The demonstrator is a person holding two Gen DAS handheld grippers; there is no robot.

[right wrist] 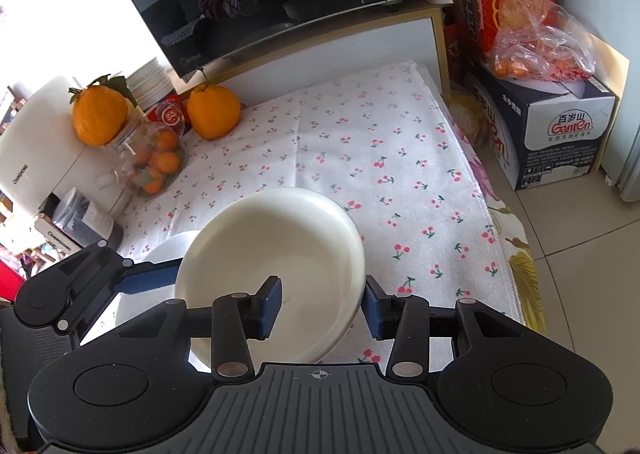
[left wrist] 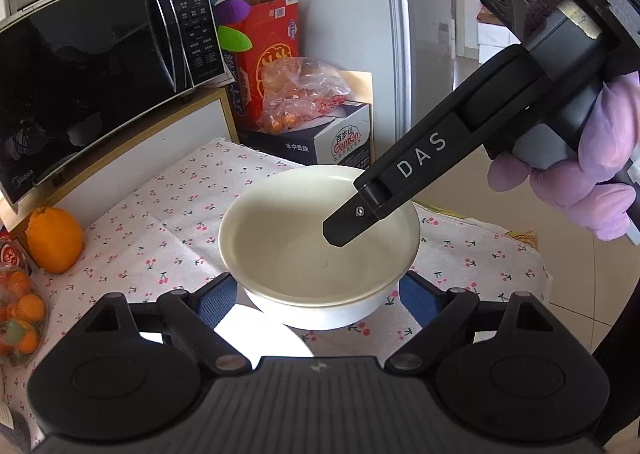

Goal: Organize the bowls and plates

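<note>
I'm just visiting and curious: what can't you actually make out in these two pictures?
- Left wrist view: the right gripper covers part of the white ceramic bowl's inside.
- Right wrist view: the bowl hides most of the white plate behind it.
- Both views: whether two bowls are nested is unclear.
- Microwave button labels: too small to read.

It was a home kitchen corner: a black microwave sat on a cabinet, oranges and boxes crowded a table under a cherry-print cloth, above tiled floor.
</note>
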